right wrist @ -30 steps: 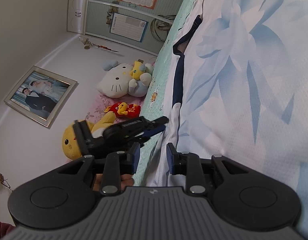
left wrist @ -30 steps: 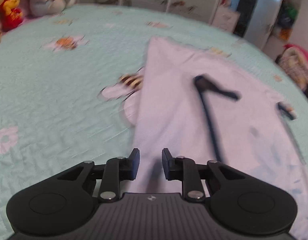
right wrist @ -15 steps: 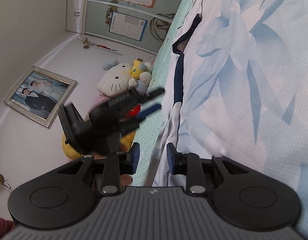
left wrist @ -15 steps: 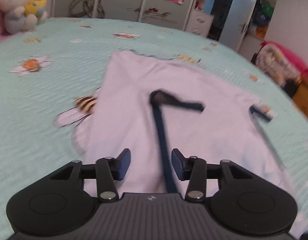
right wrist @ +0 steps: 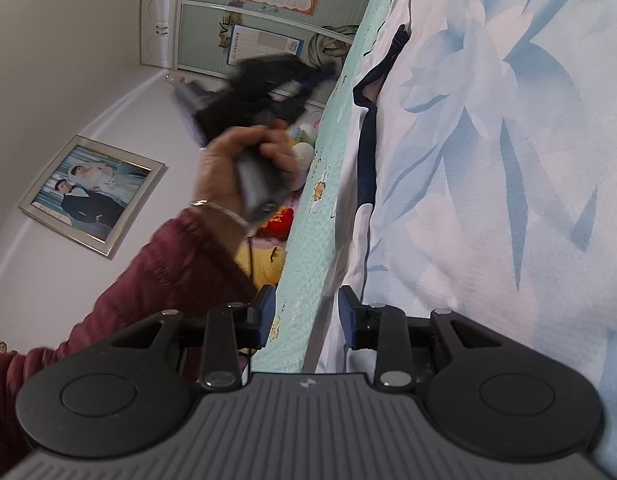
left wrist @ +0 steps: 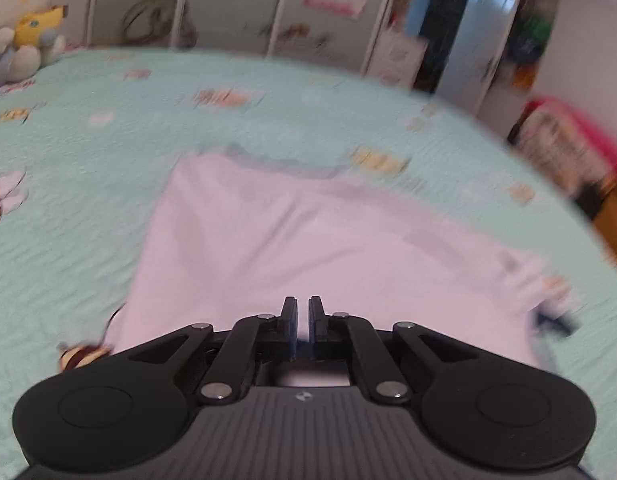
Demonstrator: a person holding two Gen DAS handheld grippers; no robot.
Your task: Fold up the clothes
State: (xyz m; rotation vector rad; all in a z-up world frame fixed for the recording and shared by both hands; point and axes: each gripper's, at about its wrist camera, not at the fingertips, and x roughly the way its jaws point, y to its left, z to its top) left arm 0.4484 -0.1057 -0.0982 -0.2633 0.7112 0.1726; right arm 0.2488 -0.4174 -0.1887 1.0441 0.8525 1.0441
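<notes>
Lying flat on the green bed [left wrist: 88, 208], the soft, floppy shirt [left wrist: 308, 240] should be pinched at its edge, while the left gripper [left wrist: 302, 322] is closed with nothing seen in it and the right gripper [right wrist: 304, 320] is opening around the hem.

left wrist downward, right wrist level, shared shirt [left wrist: 308, 240]
</notes>
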